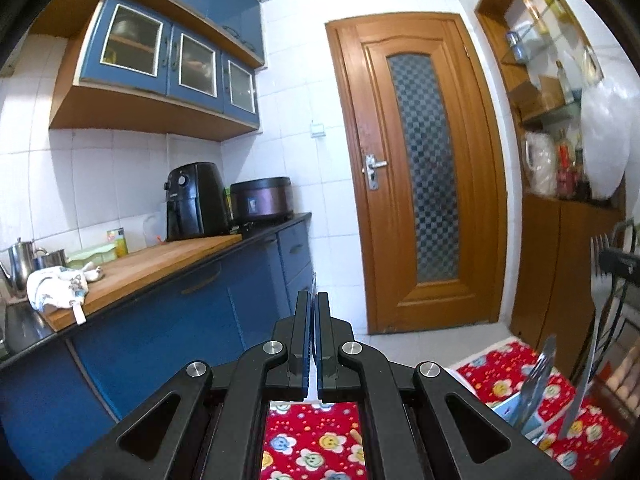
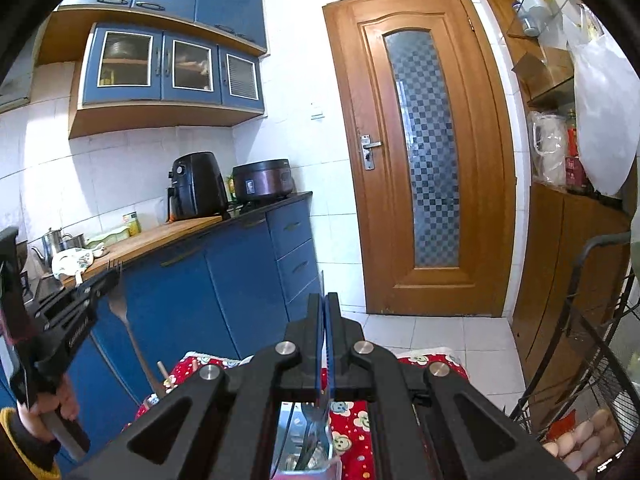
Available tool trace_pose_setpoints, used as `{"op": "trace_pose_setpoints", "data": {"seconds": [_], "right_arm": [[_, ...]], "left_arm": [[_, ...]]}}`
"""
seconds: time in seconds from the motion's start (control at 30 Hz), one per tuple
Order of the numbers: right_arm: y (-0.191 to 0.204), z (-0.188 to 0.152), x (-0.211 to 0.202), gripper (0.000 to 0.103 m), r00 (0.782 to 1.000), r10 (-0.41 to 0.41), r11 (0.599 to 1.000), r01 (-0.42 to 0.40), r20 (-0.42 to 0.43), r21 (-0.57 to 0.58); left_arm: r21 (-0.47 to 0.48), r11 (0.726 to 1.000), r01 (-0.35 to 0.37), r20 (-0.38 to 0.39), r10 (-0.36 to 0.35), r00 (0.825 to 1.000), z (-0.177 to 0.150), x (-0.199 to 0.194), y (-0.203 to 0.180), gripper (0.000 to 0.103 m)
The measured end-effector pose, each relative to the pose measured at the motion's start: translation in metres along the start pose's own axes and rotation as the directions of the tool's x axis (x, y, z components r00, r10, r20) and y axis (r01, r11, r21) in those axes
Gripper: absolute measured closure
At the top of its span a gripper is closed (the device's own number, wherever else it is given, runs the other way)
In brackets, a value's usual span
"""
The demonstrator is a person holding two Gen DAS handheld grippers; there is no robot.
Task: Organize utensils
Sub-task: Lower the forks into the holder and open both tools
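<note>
While both pairs are clenched, left tongs (image 2: 109, 277) grip a fork (image 2: 119, 304) tines-up; right tongs (image 1: 614, 261) pinch a second fork (image 1: 599, 245).

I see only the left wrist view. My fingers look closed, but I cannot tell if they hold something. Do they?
Observer: Yes. The right wrist view shows the left gripper clamped on a fork just below its tines. The tines point up and the handle hangs down.
Operator: Low at my right edge I see only pale blurs. What are they?
Observer: They are eggs, lying in the bottom of a black wire basket.
</note>
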State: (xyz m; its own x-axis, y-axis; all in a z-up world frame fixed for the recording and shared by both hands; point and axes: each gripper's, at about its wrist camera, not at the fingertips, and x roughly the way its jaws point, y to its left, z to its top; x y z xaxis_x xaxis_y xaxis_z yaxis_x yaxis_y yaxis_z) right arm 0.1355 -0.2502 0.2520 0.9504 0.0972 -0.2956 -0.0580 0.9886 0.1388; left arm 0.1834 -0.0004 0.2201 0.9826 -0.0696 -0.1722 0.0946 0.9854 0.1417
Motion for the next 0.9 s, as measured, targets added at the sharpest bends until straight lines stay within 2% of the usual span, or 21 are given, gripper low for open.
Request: {"op": "trace_pose_setpoints", "data": {"seconds": [0.2, 0.53, 0.7, 0.9], "right_arm": [[0.006, -0.001, 0.015, 0.1, 1.0, -0.005, 1.0, 0.005, 0.004, 0.001], [0.03, -0.025, 0.037, 0.101, 0.997, -0.074, 0.987, 0.073, -0.001, -0.144], [0.037, -0.042, 0.042, 0.1, 0.997, -0.07, 0.982, 0.061, -0.042, -0.179], [0.034, -0.052, 0.041, 0.1, 0.994, -0.018, 0.991, 0.004, -0.104, -0.134]], "left_arm": [[0.024, 1.0, 0.008, -0.024, -0.007, 1.0, -0.014, 0.008, -0.009, 0.102], [0.022, 0.999, 0.024, -0.065, -0.022, 0.998, -0.034, 0.016, -0.018, 0.102], [0.01, 0.999, 0.048, -0.094, -0.047, 0.994, -0.042, 0.019, -0.021, 0.102], [-0.029, 0.996, 0.086, -0.146, -0.09, 0.985, -0.052, 0.021, -0.021, 0.099]]}}
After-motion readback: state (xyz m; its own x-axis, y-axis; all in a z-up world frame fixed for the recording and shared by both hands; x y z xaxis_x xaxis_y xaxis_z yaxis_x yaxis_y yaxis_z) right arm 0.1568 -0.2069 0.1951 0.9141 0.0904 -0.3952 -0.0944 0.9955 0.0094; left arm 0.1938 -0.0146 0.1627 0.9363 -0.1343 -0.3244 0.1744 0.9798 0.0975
